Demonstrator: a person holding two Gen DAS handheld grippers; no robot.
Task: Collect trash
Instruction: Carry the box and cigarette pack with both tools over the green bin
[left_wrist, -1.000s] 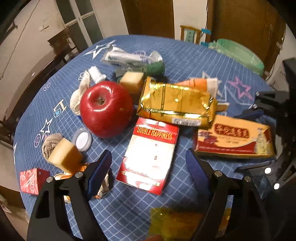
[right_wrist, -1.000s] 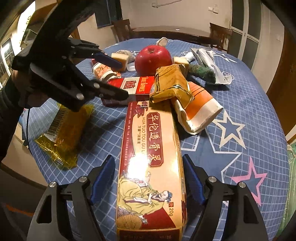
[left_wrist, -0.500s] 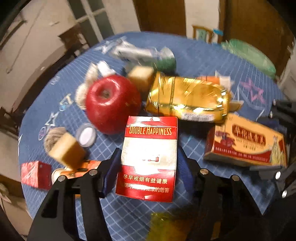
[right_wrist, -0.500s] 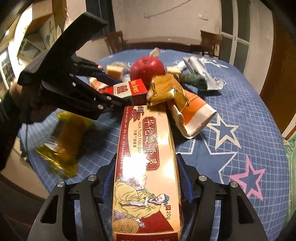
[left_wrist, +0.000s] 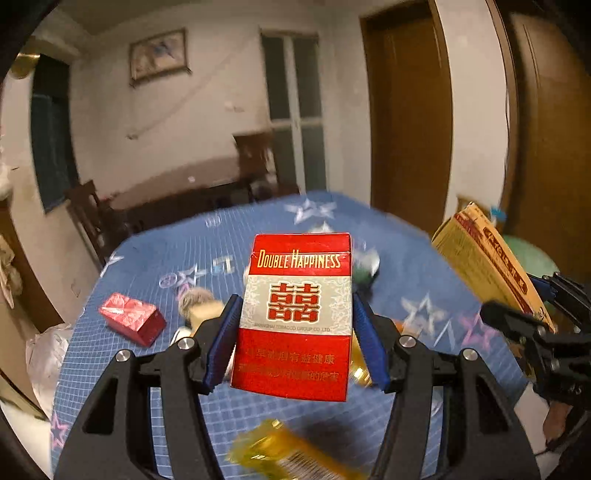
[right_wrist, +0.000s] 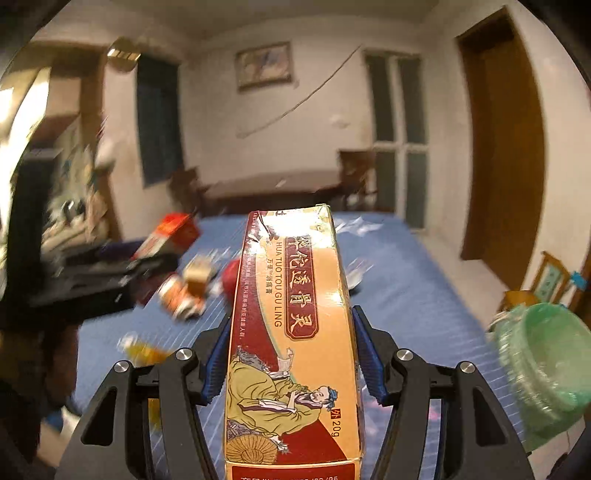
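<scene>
now the right hand-held gripper (right_wrist: 291, 354) pinches the long medicine box (right_wrist: 291, 332), its long axis pointing ahead; the green-lined bin (right_wrist: 546, 365) sits just right, nearer than to the left hand-held gripper (left_wrist: 295, 341) pinching the cigarette pack (left_wrist: 295, 314).

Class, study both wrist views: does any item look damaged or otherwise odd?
Yes. The long medicine box held in the right gripper is creased and crumpled at its far top end. The Double Happiness cigarette pack in the left gripper looks intact.

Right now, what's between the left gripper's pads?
The red and white Double Happiness cigarette pack, clamped upright between the left gripper's blue pads and held above the table. Left wrist view shows it.
</scene>
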